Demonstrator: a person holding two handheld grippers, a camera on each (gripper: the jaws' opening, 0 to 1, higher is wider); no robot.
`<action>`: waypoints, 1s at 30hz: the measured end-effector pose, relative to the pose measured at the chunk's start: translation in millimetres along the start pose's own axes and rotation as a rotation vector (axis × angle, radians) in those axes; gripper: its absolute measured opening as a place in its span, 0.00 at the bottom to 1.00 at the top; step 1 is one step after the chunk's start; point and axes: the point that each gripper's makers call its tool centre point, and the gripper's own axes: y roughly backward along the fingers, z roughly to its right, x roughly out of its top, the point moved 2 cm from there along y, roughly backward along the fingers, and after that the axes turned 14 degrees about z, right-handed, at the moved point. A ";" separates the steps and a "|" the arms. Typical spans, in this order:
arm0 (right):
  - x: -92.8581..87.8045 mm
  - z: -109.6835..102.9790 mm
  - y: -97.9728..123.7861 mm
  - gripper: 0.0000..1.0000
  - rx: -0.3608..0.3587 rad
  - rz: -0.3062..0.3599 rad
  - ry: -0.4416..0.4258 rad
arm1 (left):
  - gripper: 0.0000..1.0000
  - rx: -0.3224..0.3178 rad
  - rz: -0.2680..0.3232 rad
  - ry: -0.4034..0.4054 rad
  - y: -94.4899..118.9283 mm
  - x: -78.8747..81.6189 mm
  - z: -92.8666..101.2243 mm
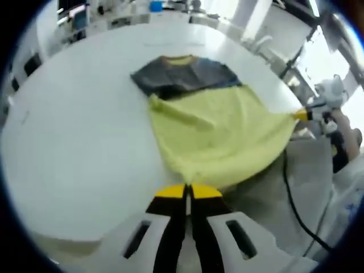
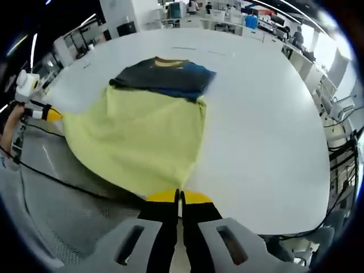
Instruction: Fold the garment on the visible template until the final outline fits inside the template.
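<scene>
A garment with a yellow body [image 1: 216,136] and a dark blue-grey top part [image 1: 182,77] lies spread on the white table [image 1: 85,125]. My left gripper [image 1: 187,190] is shut on one corner of the yellow hem, at the table's near edge. My right gripper [image 1: 301,115] holds the other hem corner at the right, and the cloth is stretched between them. In the right gripper view, the right gripper [image 2: 178,196] is shut on the yellow hem [image 2: 136,136]. There the left gripper [image 2: 51,115] pinches the far corner at the left, and the dark top [image 2: 162,77] lies beyond.
The hem hangs past the table edge over grey floor [image 1: 307,165]. A black cable [image 1: 290,193] runs across that floor, seen again as a cable [image 2: 51,176]. A person's hand [image 1: 341,122] holds the right gripper. Desks and equipment [image 2: 227,14] stand far behind the table [image 2: 261,125].
</scene>
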 end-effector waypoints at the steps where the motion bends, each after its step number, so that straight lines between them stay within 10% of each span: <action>1: 4.0 1.4 0.4 0.01 -0.005 0.010 0.010 | 0.00 0.002 0.007 -0.008 0.1 3.6 -0.9; 18: 64.2 2.0 37.9 0.01 -0.084 0.164 0.170 | 0.00 0.028 0.213 -0.126 45.7 71.0 17.6; 30: 72.6 -1.7 56.5 0.01 -0.104 0.217 0.213 | 0.00 0.052 0.240 -0.147 66.6 65.8 24.0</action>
